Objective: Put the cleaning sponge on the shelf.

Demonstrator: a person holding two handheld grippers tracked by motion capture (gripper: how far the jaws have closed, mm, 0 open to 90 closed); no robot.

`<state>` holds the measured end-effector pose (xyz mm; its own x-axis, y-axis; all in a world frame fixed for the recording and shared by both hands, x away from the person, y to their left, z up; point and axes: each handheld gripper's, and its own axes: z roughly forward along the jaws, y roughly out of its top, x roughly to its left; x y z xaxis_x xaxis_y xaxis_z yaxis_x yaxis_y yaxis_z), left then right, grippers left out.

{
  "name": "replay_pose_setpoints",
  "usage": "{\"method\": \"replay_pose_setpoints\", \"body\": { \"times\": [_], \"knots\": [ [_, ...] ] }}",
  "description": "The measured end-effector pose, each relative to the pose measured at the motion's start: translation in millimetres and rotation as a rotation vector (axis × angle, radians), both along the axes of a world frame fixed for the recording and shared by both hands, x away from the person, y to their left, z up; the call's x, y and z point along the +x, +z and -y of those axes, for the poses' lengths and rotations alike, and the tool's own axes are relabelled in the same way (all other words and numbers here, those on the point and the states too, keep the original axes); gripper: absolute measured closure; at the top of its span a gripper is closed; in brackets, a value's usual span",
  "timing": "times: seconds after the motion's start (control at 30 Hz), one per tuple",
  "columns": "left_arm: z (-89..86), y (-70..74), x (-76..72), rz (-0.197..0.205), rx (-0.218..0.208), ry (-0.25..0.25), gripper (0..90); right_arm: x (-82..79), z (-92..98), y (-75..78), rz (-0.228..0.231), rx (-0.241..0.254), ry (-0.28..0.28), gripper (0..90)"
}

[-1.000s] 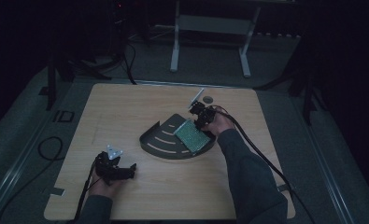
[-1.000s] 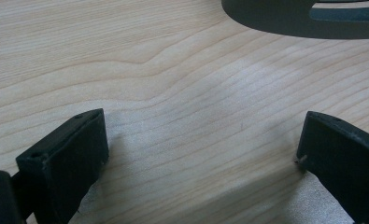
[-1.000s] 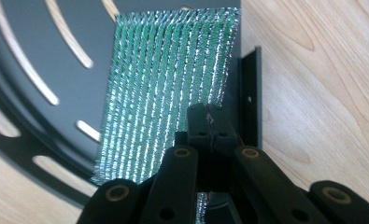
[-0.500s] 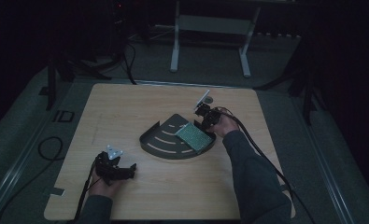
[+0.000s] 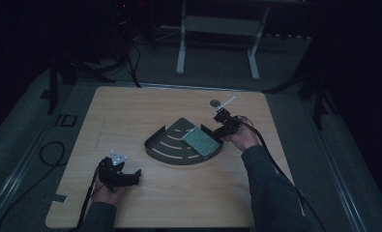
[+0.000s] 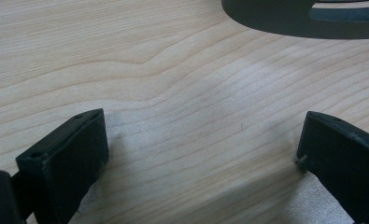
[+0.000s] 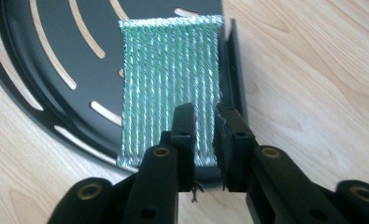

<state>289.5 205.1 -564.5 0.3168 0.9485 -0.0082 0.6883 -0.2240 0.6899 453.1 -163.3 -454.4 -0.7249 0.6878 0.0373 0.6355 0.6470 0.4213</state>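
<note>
since the earlier frame the right gripper [image 5: 221,117] has been drawn back toward the table's far right, and its jaws have just been opening a little, nothing clamped between them. the green ribbed mesh pad [image 5: 201,141] is left lying flat in the black fan-shaped slotted tray [image 5: 165,145], against its straight right wall. the woven glitter of the pad [image 7: 169,84] is seen in the right gripper view. pale wood grain of the table [image 6: 173,70] is seen between the wide-parted jaws of the left gripper [image 5: 125,178], which rests low.
</note>
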Motion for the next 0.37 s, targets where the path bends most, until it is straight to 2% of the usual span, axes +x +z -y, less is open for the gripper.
{"method": "replay_pose_setpoints", "body": {
  "times": [0.07, 0.27, 0.37],
  "knots": [
    [0.0, 0.0, 0.0, 0.0, 0.0, 0.0, 2.2, -5.6, 10.2, 0.4, 0.013, 0.027, -0.017, 74.4],
    [0.0, 0.0, 0.0, 0.0, -0.001, 0.0, 2.2, -23.4, 37.0, -3.2, 0.047, 0.06, -0.079, 68.5],
    [0.0, 0.0, 0.0, 0.0, 0.0, 0.0, 2.2, -32.6, 50.2, -7.0, 0.071, 0.068, -0.111, 60.1]
  ]
}}
